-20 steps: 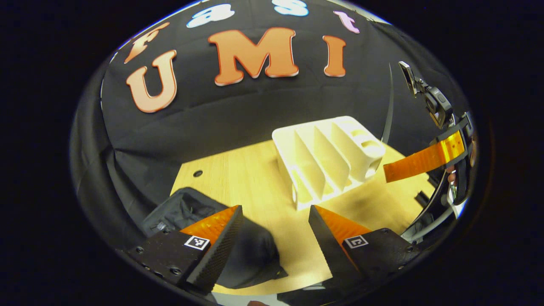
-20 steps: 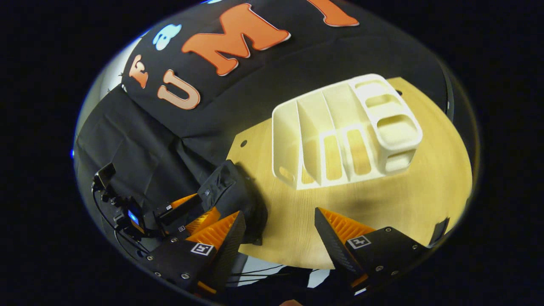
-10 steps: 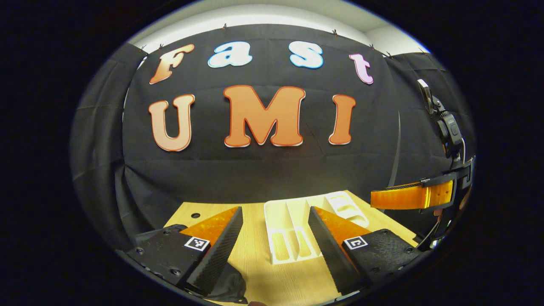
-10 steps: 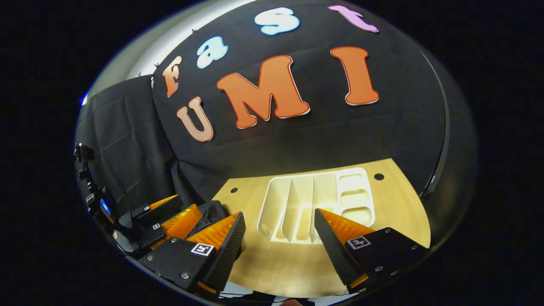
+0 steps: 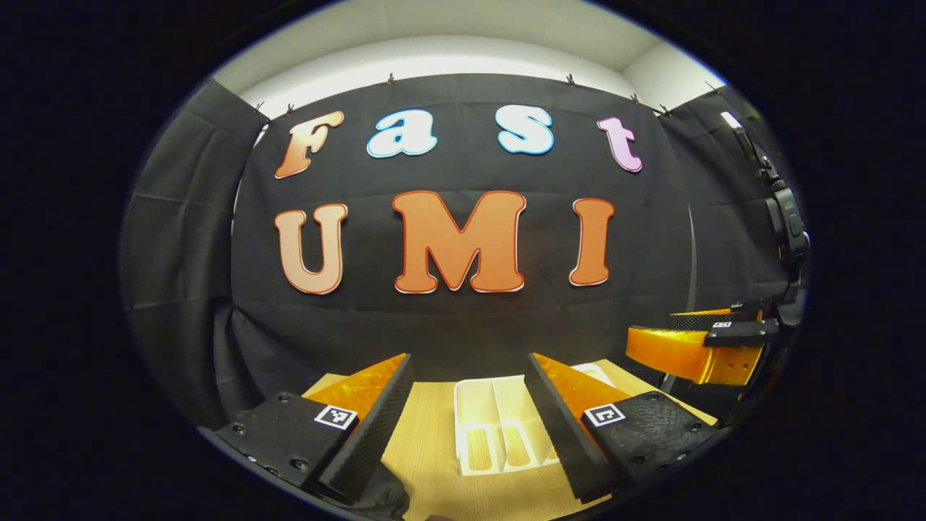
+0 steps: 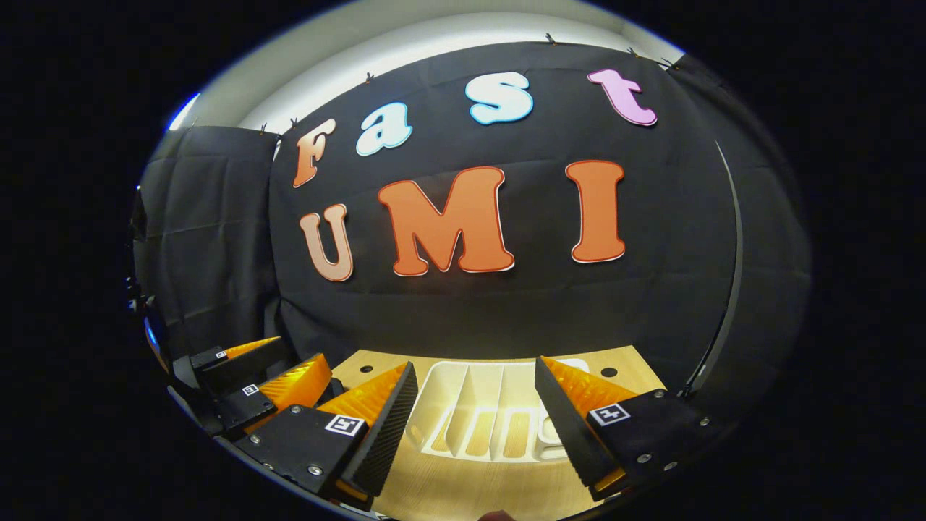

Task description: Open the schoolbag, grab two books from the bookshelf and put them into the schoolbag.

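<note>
A white slotted bookshelf point(image 5: 499, 427) stands on the wooden table point(image 5: 427, 449), and the slots I can see are empty. It lies ahead, between the fingers of my left gripper point(image 5: 466, 427), which is open and holds nothing. A corner of the black schoolbag point(image 5: 380, 499) pokes out under the left finger. In the right gripper view the bookshelf point(image 6: 477, 423) sits low and centred, behind my right gripper point(image 6: 474, 427), also open and empty. Both grippers are raised above the table and point at the back wall.
The right gripper point(image 5: 694, 347) hangs at the right edge of the left gripper view, with a camera mount above it. The left gripper point(image 6: 253, 376) appears low on the left of the right gripper view. Black cloth walls close the table's far side.
Both grippers have tilted up and away from the table. The bookshelf and schoolbag have slid to the bottom of each view. Both grippers stayed open.
</note>
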`<state>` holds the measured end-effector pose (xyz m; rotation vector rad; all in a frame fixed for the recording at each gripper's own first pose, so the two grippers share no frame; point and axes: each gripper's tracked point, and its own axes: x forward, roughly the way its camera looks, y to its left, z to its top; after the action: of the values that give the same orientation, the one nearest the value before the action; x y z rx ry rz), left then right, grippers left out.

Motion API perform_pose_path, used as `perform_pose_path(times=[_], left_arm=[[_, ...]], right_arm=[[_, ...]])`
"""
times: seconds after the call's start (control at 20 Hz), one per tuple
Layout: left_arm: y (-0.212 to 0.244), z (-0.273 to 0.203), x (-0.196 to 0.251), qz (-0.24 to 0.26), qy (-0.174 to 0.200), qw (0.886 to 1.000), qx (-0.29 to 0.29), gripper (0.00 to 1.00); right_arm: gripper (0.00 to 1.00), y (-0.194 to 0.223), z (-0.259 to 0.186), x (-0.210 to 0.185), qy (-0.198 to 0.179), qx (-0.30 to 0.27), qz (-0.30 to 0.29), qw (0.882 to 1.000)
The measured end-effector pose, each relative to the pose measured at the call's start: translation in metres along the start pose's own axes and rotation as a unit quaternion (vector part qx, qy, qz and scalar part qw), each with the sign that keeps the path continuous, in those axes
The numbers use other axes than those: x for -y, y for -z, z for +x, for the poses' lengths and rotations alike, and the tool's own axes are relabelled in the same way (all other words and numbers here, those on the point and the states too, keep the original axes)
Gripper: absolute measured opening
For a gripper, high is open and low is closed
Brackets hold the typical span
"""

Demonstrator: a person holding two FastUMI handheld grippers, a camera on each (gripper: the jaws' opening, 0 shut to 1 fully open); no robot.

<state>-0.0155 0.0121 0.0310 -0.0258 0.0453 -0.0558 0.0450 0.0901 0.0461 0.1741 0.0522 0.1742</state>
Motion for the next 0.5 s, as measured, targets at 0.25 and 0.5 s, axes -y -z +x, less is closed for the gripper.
perform_pose_path(times=[0.25,0.5], left_arm=[[0.008,-0.010,0.002,0.000,0.002,1.000,0.021,1.00],[0.017,-0.012,-0.001,0.007,-0.002,1.000,0.019,0.96]], right_arm=[[0.97,0.008,0.006,-0.006,0.025,0.024,-0.021,0.999],[0.97,0.018,0.004,-0.011,0.038,0.025,-0.030,0.999]])
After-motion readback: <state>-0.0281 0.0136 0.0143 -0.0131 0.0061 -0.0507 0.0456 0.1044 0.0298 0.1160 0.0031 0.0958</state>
